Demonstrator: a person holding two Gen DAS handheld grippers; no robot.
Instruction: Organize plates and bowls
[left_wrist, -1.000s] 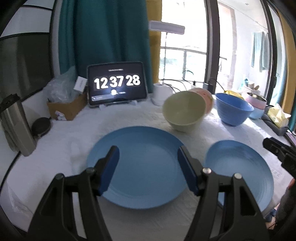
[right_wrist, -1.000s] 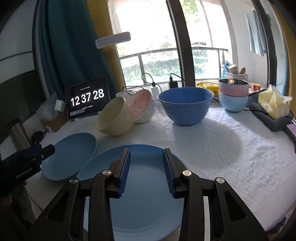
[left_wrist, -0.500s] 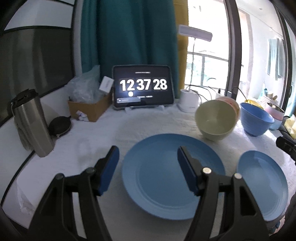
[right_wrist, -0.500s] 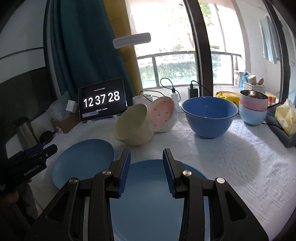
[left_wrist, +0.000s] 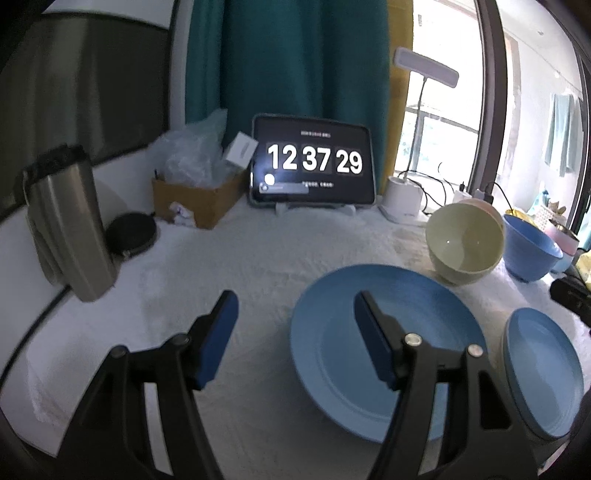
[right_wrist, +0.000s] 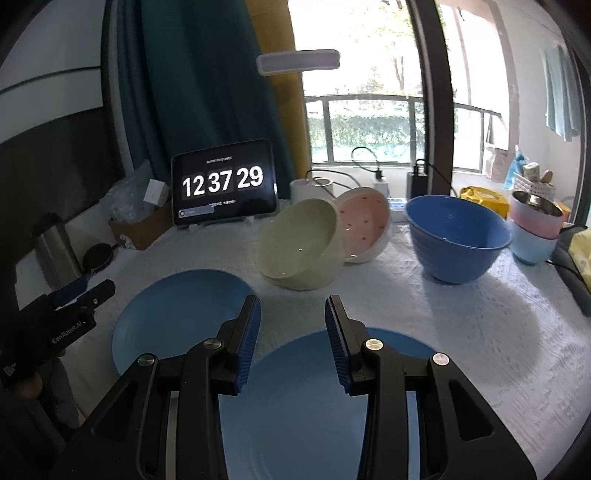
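While both pairs of fingers are standing apart and holding nothing, the right gripper (right_wrist: 291, 341) is hovering directly over the near plate (right_wrist: 306, 406); the left gripper (left_wrist: 293, 336) is hanging beside the other plate (left_wrist: 384, 347), so the right looks nearer.

We are seeing bare desk (left_wrist: 258, 258) lying open left of the large plate (left_wrist: 369, 369); tipped bowls (right_wrist: 299, 247) are blocking behind.
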